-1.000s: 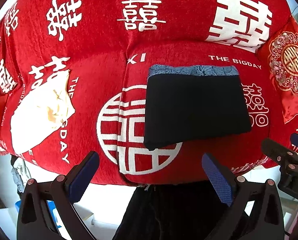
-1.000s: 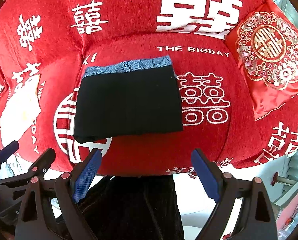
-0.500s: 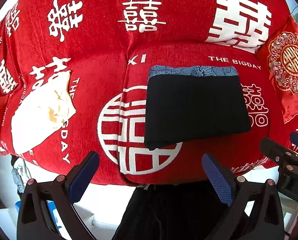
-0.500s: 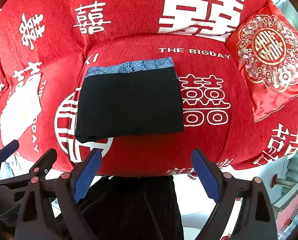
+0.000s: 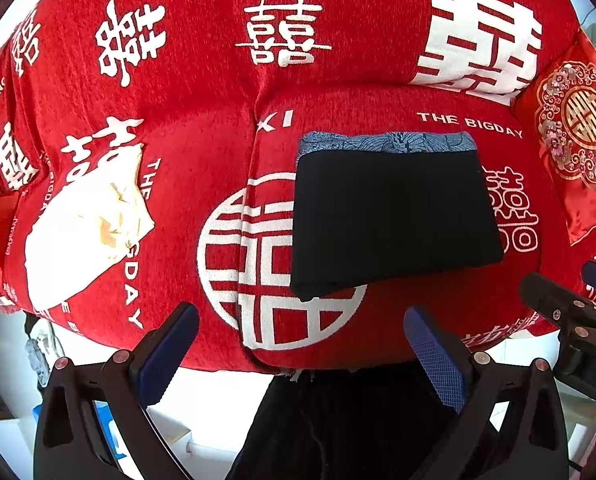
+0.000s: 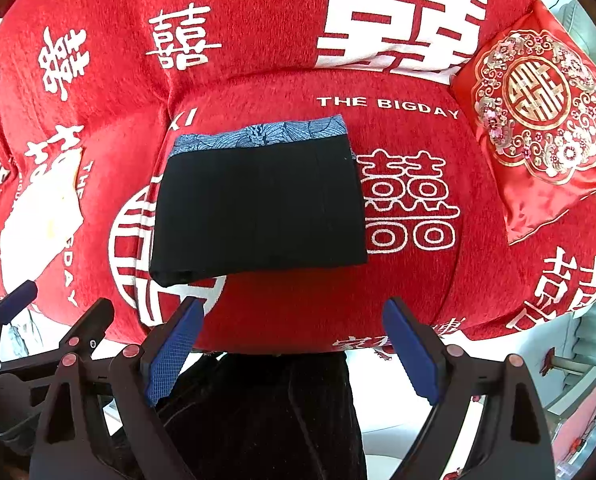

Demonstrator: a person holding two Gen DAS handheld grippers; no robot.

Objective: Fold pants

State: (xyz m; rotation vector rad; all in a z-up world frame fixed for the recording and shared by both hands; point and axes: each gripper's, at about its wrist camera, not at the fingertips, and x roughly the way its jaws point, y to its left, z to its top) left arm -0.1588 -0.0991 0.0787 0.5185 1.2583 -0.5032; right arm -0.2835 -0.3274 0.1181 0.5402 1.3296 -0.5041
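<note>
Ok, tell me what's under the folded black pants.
The folded black pants lie on the red sofa cover, partly over its white circle print. A blue patterned band shows along their far edge. Anything else beneath is covered.

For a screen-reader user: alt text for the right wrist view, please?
Folded black pants lie on a red sofa, patterned waistband at the far edge. The open, empty right gripper hovers at the sofa's near edge; a red cushion sits right.
</note>
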